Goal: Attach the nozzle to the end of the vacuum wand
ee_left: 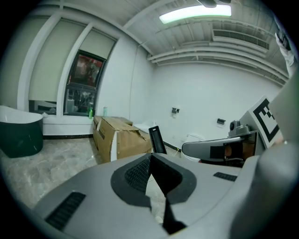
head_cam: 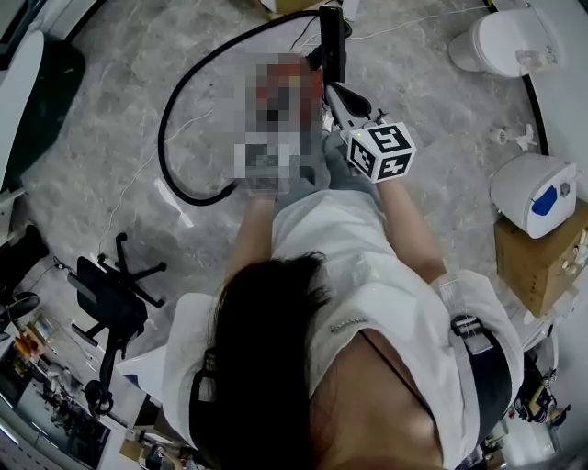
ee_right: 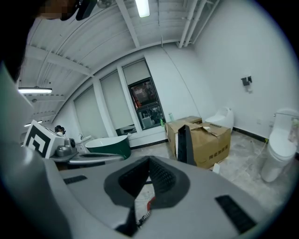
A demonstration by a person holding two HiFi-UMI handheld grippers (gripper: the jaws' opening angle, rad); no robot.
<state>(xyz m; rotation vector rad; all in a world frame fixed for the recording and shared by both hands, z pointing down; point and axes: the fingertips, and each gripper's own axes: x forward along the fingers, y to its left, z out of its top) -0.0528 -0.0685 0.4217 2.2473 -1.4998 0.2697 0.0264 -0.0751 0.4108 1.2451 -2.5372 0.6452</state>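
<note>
The left gripper [ee_left: 150, 158] has its jaws pressed together, empty; the right gripper [ee_right: 149, 161] likewise. The left forearm [head_cam: 250, 240] and right forearm [head_cam: 409, 229] reach forward side by side; both grippers tilt slightly down.

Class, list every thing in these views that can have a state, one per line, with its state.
left tool: shut, empty
right tool: shut, empty
vacuum wand: upright, not gripped
hose: lying in a loop
cardboard box: flaps partly open
ceiling light: on
</note>
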